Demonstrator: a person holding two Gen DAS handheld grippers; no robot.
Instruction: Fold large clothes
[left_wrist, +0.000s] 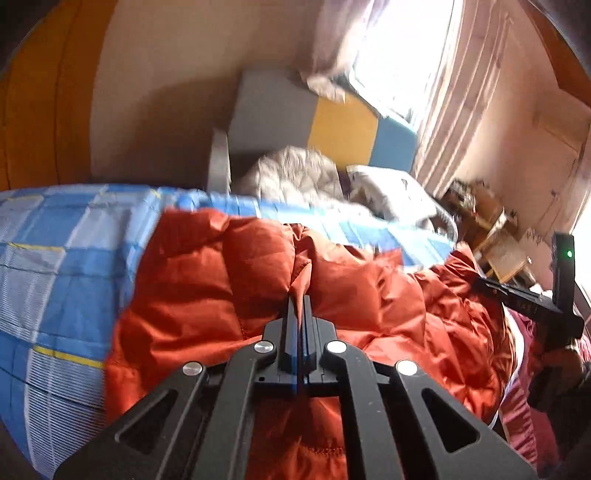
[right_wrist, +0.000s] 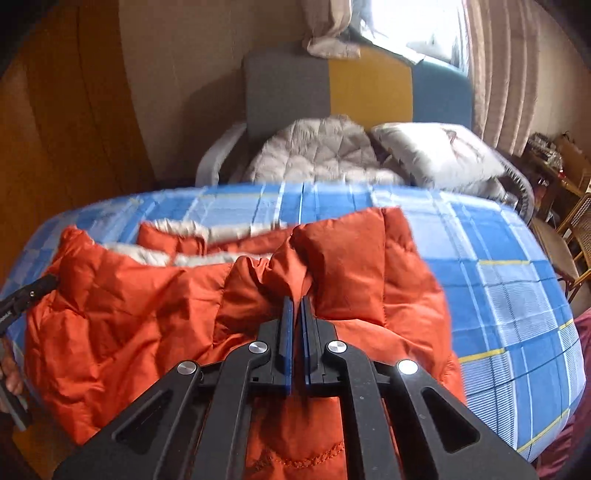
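Note:
An orange puffer jacket lies bunched on a table with a blue checked cloth. My left gripper is shut on a pinched fold of the jacket. In the right wrist view the same jacket shows its white lining near the far side. My right gripper is shut on another fold of the jacket. The right gripper's body shows at the right edge of the left wrist view; the left gripper's body shows at the left edge of the right wrist view.
Behind the table stands a chair with a grey, yellow and blue back, a grey quilted cushion and a white pillow. Curtains hang by a bright window. Wicker chairs stand at the right. A wooden wardrobe is at the left.

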